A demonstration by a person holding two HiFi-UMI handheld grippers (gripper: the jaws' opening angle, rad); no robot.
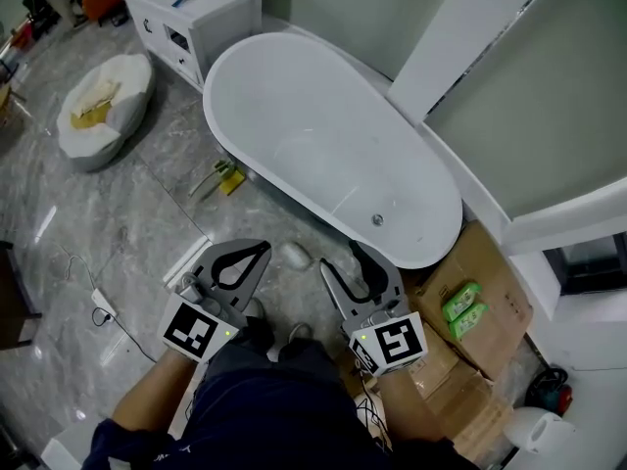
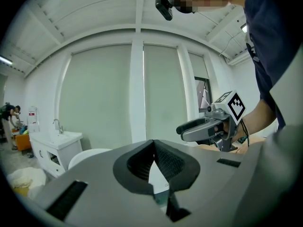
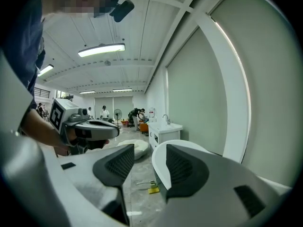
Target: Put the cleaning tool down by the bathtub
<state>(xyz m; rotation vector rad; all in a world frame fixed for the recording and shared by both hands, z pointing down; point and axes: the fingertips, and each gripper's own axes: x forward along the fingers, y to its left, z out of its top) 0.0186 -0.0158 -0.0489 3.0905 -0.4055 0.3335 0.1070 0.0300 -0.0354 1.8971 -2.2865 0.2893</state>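
Glossy grey marble-look floor (image 1: 118, 223) everywhere, with a white freestanding bathtub (image 1: 323, 135) sitting diagonally in the middle of it. The cleaning tool (image 1: 223, 177), a yellow-and-green thing, lies flat on the floor just beside the tub's left flank, with nothing touching it. The left claw (image 1: 259, 253) is pinched together at the tips with nothing in it. The right claw (image 1: 340, 258) is spread apart, also empty, and through its gap you can see the tool and the tub's rim farther off. Both claws are held near the person, well apart from the tool. Far left there's a white vanity cabinet (image 1: 201, 13) with a sink and tap, and nearer than that a floppy white cushion (image 1: 103, 106) with something yellow on top. Right of the tub are cardboard boxes (image 1: 495, 282) with two green packets (image 1: 462, 304) on them. There's a pale panelled wall (image 1: 509, 96) behind the tub, and a few people (image 3: 104, 111) way down at the far end of the room.
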